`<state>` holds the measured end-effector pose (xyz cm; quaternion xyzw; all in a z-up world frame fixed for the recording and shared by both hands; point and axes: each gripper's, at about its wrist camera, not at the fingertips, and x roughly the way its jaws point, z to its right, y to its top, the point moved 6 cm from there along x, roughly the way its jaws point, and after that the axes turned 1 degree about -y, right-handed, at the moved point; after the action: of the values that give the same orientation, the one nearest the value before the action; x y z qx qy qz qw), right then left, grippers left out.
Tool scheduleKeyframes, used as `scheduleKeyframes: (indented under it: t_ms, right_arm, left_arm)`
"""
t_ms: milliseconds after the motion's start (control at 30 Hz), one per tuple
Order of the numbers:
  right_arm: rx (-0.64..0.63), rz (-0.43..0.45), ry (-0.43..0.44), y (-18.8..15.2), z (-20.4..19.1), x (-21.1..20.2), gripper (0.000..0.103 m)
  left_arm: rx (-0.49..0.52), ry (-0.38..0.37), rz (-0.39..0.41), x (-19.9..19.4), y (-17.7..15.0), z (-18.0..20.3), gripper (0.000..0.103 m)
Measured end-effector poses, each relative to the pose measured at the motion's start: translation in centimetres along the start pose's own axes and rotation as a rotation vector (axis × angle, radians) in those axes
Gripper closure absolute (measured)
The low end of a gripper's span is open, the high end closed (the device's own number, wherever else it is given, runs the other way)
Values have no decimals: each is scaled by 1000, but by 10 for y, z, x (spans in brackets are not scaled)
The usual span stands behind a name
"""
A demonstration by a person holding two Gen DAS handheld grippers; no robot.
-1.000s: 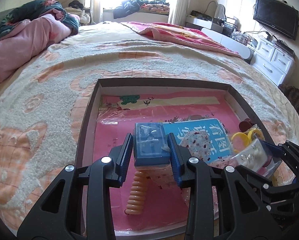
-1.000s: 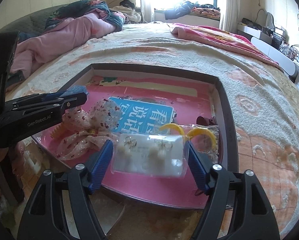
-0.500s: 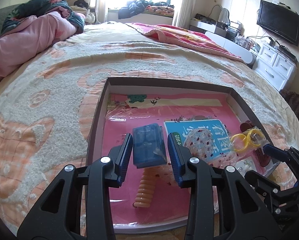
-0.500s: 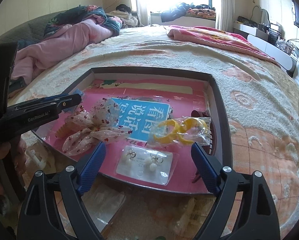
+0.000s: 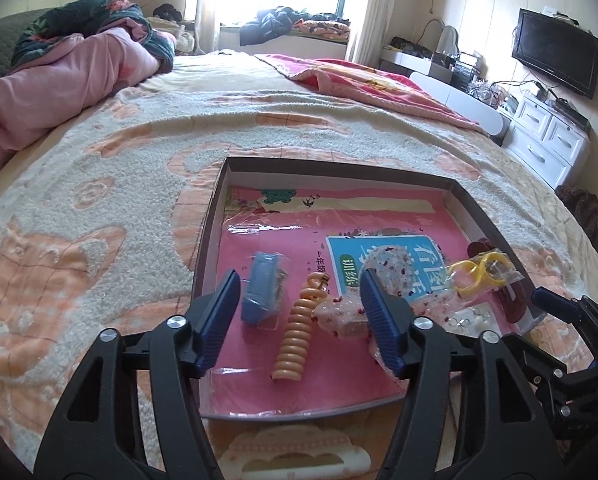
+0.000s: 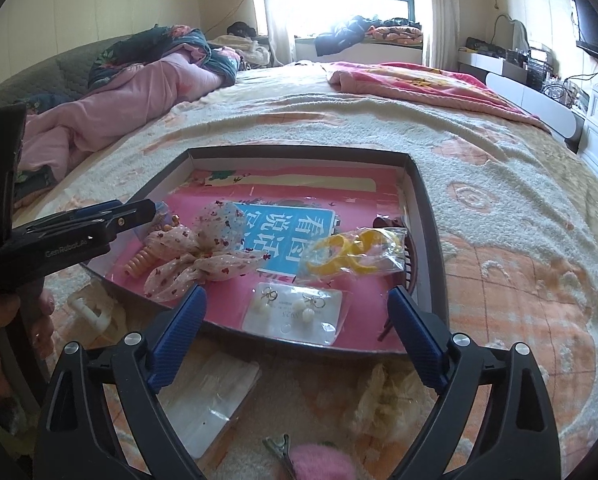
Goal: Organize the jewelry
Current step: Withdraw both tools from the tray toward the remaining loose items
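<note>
Bedspread: blue packet [image 5: 263, 291] in tray [image 5: 339, 168] between spread left tool [image 5: 303, 320]; right tool [image 6: 295, 332] spread.

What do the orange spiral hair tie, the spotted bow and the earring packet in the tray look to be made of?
Orange spiral hair tie: glossy coiled plastic, judging by its smooth, shiny ridges.
Spotted bow: thin, sheer fabric; it drapes and wrinkles softly.
Earring packet: clear plastic sleeve with glare over a white card; the earrings look like pearl-like beads on metal, though too small to confirm.
</note>
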<state>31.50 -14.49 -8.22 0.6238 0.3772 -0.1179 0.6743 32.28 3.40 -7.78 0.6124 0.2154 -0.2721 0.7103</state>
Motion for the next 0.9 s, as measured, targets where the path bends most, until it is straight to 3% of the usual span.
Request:
scheduleKeyframes:
  t_ms: [167, 500, 900]
  right_arm:
    - [17, 18, -8, -2, 2, -9, 11]
    - [10, 69, -20, -2, -1, -33, 8]
    - [15, 93, -25, -9, -4, -63, 8]
  left_arm:
    - [-8, 0, 22, -12, 0, 1, 41]
    - [-19, -19, 55, -37, -5, 5, 14]
    - [2, -44, 68, -63, -23, 17, 11]
